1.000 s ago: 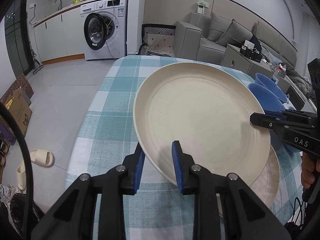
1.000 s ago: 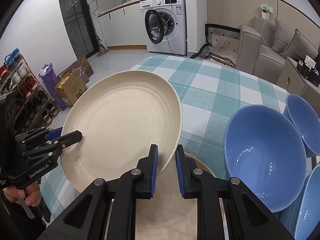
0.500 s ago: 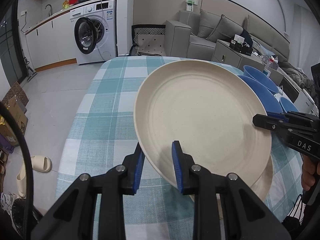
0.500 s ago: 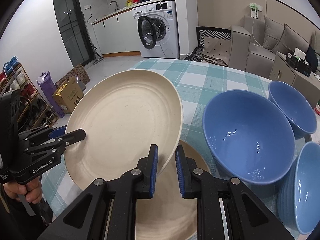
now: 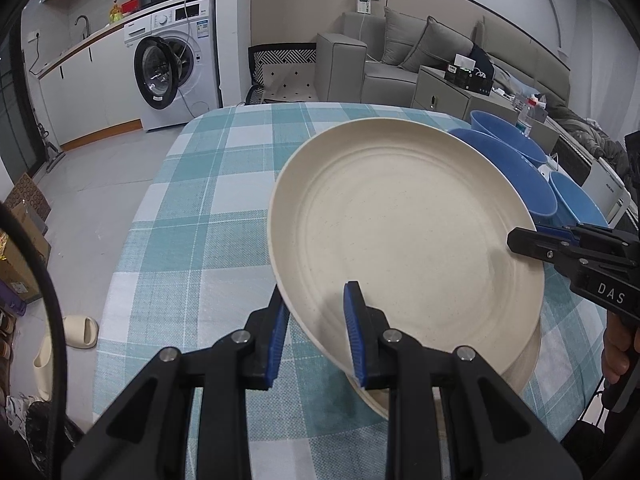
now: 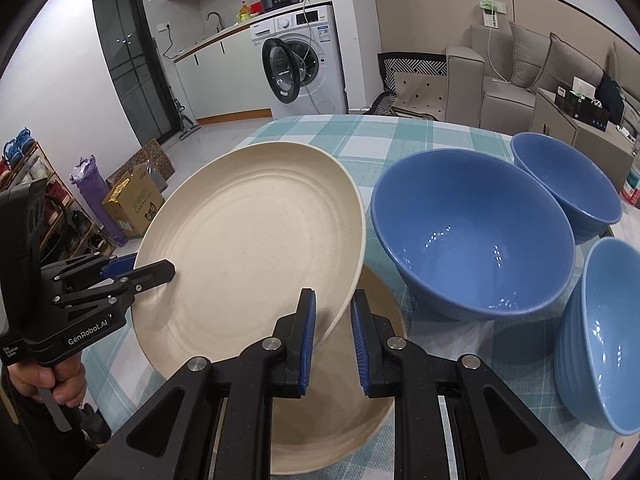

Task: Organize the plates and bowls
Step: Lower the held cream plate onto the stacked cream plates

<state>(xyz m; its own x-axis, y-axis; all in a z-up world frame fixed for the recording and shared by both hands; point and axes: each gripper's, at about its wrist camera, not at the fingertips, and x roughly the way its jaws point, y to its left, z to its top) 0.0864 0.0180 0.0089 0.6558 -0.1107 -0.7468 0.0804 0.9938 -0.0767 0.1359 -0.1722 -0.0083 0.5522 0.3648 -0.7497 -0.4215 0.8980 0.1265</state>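
A cream plate [image 5: 400,232] [image 6: 256,248] hangs tilted above the table, gripped at two opposite rim spots. My left gripper [image 5: 316,300] is shut on its near rim; from the right wrist view it [image 6: 160,268] comes in from the left. My right gripper [image 6: 332,300] is shut on the other rim and shows at the right edge [image 5: 520,240] of the left wrist view. A second cream plate [image 6: 340,420] [image 5: 524,364] lies flat on the cloth right under the held one, partly hidden by it.
A large blue bowl [image 6: 472,240], a smaller one [image 6: 568,176] behind it and stacked blue bowls [image 6: 600,336] stand close on the right. The teal checked tablecloth [image 5: 208,216] ends at the left over bare floor with slippers [image 5: 76,332]. A washing machine [image 5: 176,64] and sofa stand beyond.
Both grippers carried the held plate to the right, toward the blue bowls, keeping it above the lower plate. More of the bowls has come into view. Both grips stay unchanged.
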